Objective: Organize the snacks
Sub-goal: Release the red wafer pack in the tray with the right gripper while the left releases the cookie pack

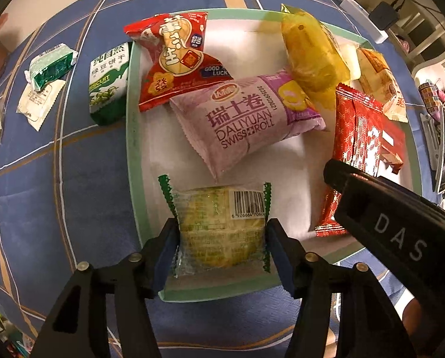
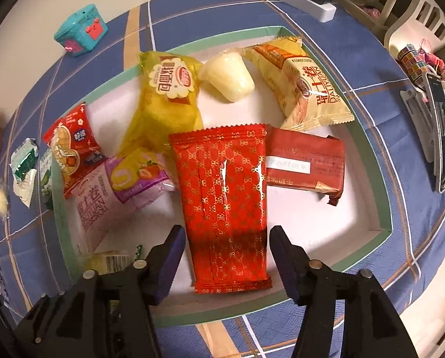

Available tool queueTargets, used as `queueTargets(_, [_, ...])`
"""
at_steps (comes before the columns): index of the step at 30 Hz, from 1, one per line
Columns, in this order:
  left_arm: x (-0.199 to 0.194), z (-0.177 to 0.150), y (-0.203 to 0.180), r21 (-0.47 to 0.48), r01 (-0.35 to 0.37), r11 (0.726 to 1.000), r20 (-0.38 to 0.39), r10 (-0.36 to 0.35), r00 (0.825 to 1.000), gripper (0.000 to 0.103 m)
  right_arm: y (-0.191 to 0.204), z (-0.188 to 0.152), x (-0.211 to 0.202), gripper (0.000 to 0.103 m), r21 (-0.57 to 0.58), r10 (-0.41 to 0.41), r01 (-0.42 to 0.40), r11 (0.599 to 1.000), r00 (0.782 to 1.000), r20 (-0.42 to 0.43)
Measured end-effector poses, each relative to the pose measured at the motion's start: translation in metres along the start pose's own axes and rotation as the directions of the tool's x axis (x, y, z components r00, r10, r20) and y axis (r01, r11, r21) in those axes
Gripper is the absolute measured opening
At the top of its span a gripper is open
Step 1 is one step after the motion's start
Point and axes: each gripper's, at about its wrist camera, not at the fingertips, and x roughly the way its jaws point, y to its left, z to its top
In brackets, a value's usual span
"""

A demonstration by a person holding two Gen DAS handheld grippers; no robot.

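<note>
1. The clear-wrapped pastry (image 1: 221, 228) with green crimped ends lies between my left gripper (image 1: 221, 249) pads, at the near edge of the green-rimmed tray (image 1: 132, 137). Its long axis runs across the gap from pad to pad. The pads sit right at the wrapper's sides; whether they press on it I cannot tell.

2. The red gold-patterned packet (image 2: 225, 205) lies flat in the tray under my right gripper (image 2: 225, 259). Its long axis points away from me, along my fingers, its near end between them. Those jaws stand apart, with a gap to the packet on each side.

3. Each hand is nearest its own snack, so I judge the coming move to be letting go and lifting clear.

4. Both grippers point down at the tray, side by side, the right one showing at the left camera's right edge.

5. Beyond lie the purple Swiss roll (image 1: 246, 122), a yellow pack (image 2: 168, 89) and a jelly cup (image 2: 228, 77); a green biscuit pack (image 1: 109, 83) waits outside on the blue cloth (image 1: 58, 179).
</note>
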Motion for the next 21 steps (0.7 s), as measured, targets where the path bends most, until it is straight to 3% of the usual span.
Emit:
queueTargets(8, [0.004, 0.008, -0.011, -0.005, 0.037, 0.999, -0.005, -0.037, 0.999, 0.075, 0.002, 0.005, -0.022, 0.081, -0.01, -0.007, 0.008, 1.0, 0.999, 0.033])
queueTargets(12, [-0.011, 0.01, -0.015, 0.012, 0.028, 1.0, 0.047, -0.028, 0.999, 0.087, 0.003, 0.007, -0.041, 0.089, -0.014, -0.004, 0.005, 1.0, 0.997, 0.081])
queueTargets(21, [-0.034, 0.017, -0.009, -0.013, 0.015, 1.0, 0.132, -0.013, 0.991, 0.095, -0.002, 0.009, -0.083, 0.102, 0.004, 0.008, -0.009, 1.0, 0.982, 0.188])
